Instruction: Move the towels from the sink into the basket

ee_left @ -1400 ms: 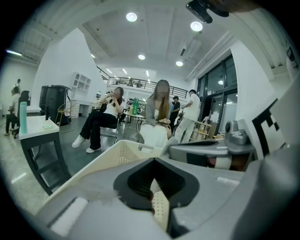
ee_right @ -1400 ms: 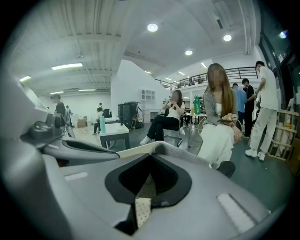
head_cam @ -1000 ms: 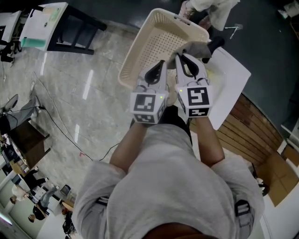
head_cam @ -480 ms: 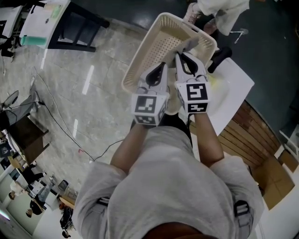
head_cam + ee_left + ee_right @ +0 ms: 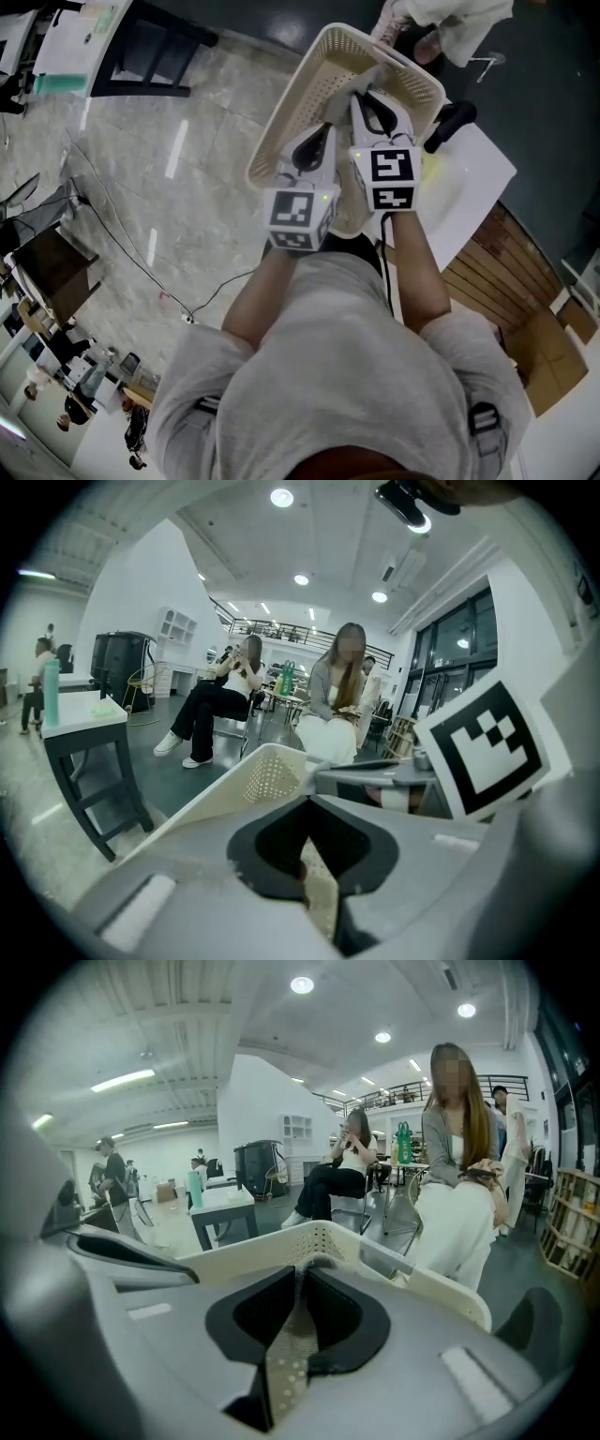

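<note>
The cream perforated basket [image 5: 278, 127] stands on the floor just beyond the white sink [image 5: 476, 184]. Both grippers hang over it, side by side. My right gripper [image 5: 362, 97] reaches deepest, and a grey towel [image 5: 370, 79] lies at its fingertips against the basket's far wall. Its jaws are opening. In the right gripper view [image 5: 291, 1335] the gap shows the basket's dotted floor, and the pads do not press on any cloth. My left gripper [image 5: 323, 132] holds nothing. A narrow slit between its jaws [image 5: 315, 878] shows the basket [image 5: 270, 772].
A black faucet [image 5: 449, 122] rises at the sink's near corner, close to the right gripper. People sit on chairs [image 5: 452, 1194] just past the basket. A dark table [image 5: 141, 47] stands on the marble floor at the left. Wooden slats [image 5: 497, 272] lie to the right.
The right gripper has carried the grey towel from the sink's edge further in over the basket. The left gripper stayed over the basket's near side.
</note>
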Tool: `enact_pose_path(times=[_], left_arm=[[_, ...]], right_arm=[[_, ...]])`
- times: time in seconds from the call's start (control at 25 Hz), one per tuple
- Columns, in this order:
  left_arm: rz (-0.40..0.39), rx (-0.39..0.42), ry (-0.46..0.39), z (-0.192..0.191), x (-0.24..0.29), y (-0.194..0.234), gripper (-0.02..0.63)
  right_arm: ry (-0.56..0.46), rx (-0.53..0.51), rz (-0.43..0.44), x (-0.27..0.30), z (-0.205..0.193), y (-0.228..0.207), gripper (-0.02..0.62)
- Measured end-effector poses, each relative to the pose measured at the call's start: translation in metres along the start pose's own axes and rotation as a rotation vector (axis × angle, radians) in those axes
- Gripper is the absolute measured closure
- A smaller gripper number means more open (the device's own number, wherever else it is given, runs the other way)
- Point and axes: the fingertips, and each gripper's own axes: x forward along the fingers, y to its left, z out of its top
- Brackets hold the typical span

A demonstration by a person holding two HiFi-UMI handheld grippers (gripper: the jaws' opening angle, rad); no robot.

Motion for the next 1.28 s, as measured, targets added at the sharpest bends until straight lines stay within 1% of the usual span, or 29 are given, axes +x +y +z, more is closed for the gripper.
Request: enact_pose_path(times=[0.08, 0.16, 0.28, 0.36, 0.52, 0.64, 0.76, 0.92, 1.12, 1.28], left_arm=[[0.001, -0.003, 0.001, 0.000, 0.000, 0.003, 0.586], [0.005, -0.007, 0.000, 0.001, 0.001, 0.007, 0.586], [0.006, -0.011, -0.008, 0.004, 0.001, 0.008, 0.586], [0.006, -0.010, -0.011, 0.005, 0.000, 0.007, 0.586], [0.000, 0.004, -0.016, 0.005, -0.001, 0.002, 0.586], [-0.009, 0.008, -0.016, 0.006, -0.004, -0.008, 0.586], [-0.028, 0.026, -0.015, 0.005, -0.006, -0.020, 0.586], [-0.081, 0.069, 0.000, 0.001, -0.004, -0.041, 0.586], [-0.162, 0.116, -0.004, -0.001, 0.000, -0.086, 0.586], [-0.217, 0.141, 0.012, -0.009, 0.003, -0.118, 0.586]], right_arm=[[0.007, 0.005, 0.011, 0.004, 0.000, 0.001, 0.509], [0.011, 0.010, 0.020, 0.007, 0.000, 0.003, 0.478], [0.005, 0.025, 0.023, 0.005, 0.001, 0.003, 0.477], [-0.002, 0.025, 0.014, 0.001, 0.002, 0.001, 0.499], [-0.020, 0.026, -0.002, -0.010, 0.001, -0.002, 0.589], [-0.028, 0.022, 0.012, -0.021, 0.000, -0.002, 0.589], [-0.051, 0.026, -0.001, -0.036, 0.001, -0.006, 0.589], [-0.086, 0.053, -0.053, -0.062, -0.001, -0.020, 0.589], [-0.117, 0.091, -0.123, -0.104, -0.011, -0.045, 0.589], [-0.126, 0.117, -0.173, -0.133, -0.024, -0.060, 0.589]])
